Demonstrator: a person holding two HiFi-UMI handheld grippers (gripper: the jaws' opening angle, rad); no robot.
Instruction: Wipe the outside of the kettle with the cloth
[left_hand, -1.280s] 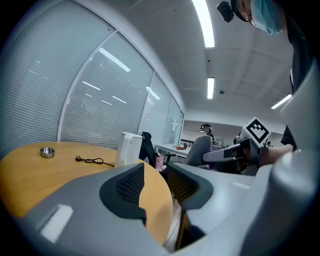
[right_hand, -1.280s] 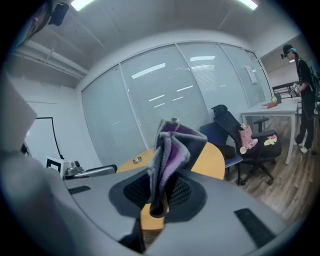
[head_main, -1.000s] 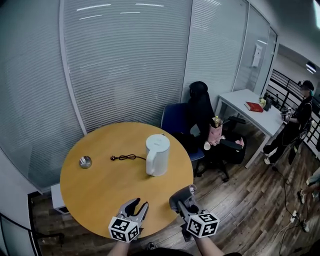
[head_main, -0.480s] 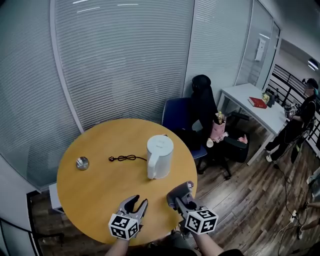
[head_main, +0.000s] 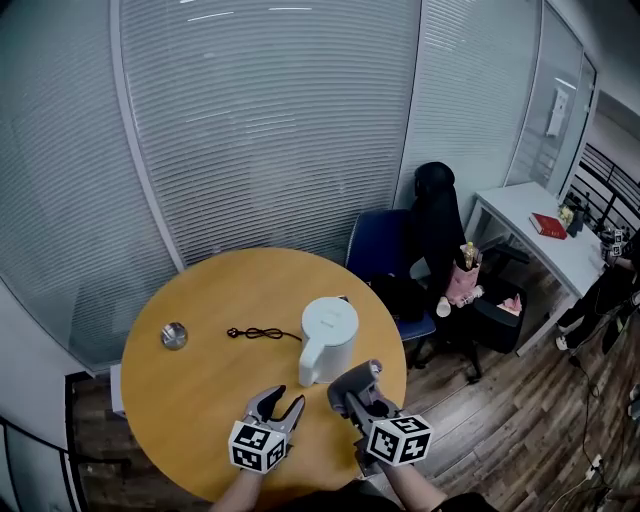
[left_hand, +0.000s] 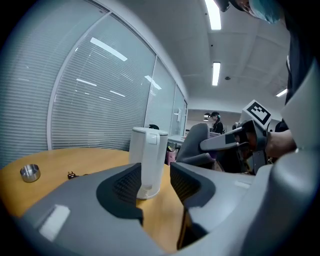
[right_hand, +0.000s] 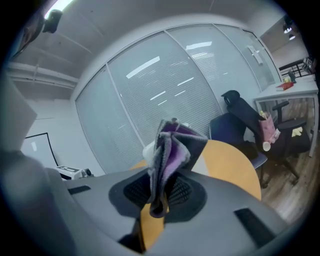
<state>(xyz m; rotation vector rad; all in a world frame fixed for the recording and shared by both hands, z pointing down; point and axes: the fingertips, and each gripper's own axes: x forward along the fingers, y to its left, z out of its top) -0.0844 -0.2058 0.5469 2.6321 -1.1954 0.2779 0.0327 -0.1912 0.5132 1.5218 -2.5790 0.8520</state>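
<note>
A round wooden table (head_main: 190, 390) stood before slatted glass walls. The white kettle (head_main: 326, 340) sat right of the table's centre, and it looked untouched, so the wiping was all left to do. Just below it in the head view, the right gripper (head_main: 352, 392) pinched the grey-purple cloth (right_hand: 167, 150), short of the kettle. The left gripper (head_main: 277, 405), lower centre-left, was opening its jaws with nothing between them. A black cable (head_main: 262, 333) and a small metal cup (head_main: 174, 336) lay further left, blocking nothing.

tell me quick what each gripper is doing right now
Left gripper: empty, jaws opening, kettle ahead untouched.
Right gripper: shut on the cloth.
</note>
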